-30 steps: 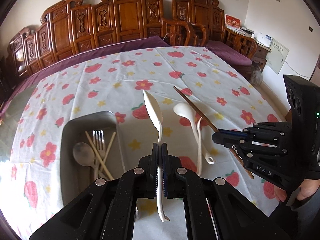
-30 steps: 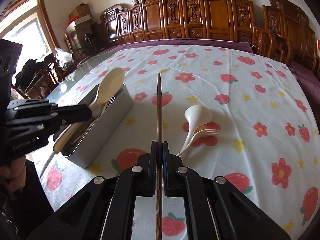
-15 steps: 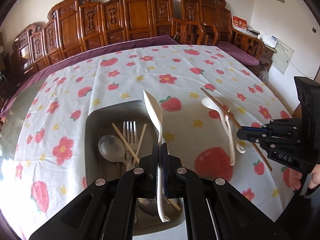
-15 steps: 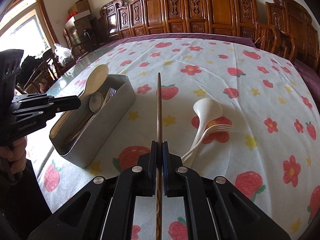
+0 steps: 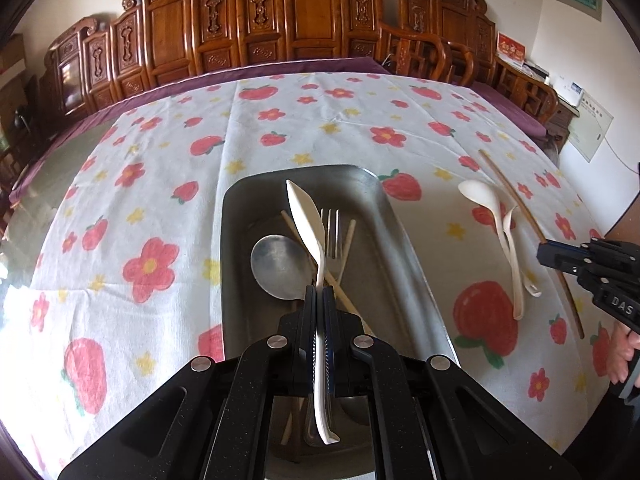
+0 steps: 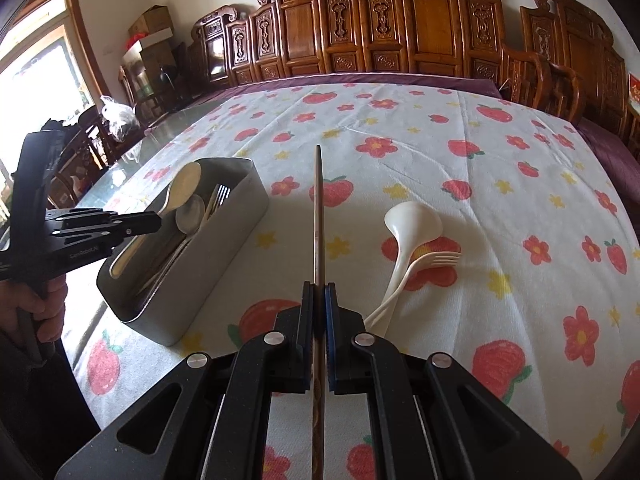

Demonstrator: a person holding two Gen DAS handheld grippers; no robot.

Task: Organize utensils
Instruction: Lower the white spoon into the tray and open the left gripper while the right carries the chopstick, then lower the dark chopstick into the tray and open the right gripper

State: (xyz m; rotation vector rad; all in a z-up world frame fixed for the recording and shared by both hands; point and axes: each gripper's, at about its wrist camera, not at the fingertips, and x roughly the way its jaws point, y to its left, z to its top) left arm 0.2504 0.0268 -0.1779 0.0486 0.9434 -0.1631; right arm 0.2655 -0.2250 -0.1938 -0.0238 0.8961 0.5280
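Note:
My left gripper (image 5: 319, 292) is shut on a white plastic spoon (image 5: 307, 216) and holds it directly over the metal utensil box (image 5: 404, 256). The box holds a metal spoon (image 5: 276, 266), a metal fork (image 5: 331, 232) and light chopsticks (image 5: 348, 240). My right gripper (image 6: 319, 288) is shut on a brown wooden chopstick (image 6: 318, 200), held above the tablecloth to the right of the box (image 6: 240, 220). A white ladle spoon (image 6: 412, 228) and a white plastic fork (image 6: 432, 260) lie on the cloth to the right. From the right wrist view the left gripper (image 6: 154, 220) shows over the box.
The table (image 6: 500, 160) wears a white cloth with strawberries and flowers. Carved wooden chairs (image 5: 304, 16) line its far edge. Cardboard boxes (image 6: 152, 28) and a window stand at the left. A hand (image 6: 40, 308) holds the left gripper's handle.
My left gripper has carried the white spoon leftward, from beside the box to directly above it. My right gripper has kept its hold on the chopstick and shifted only slightly.

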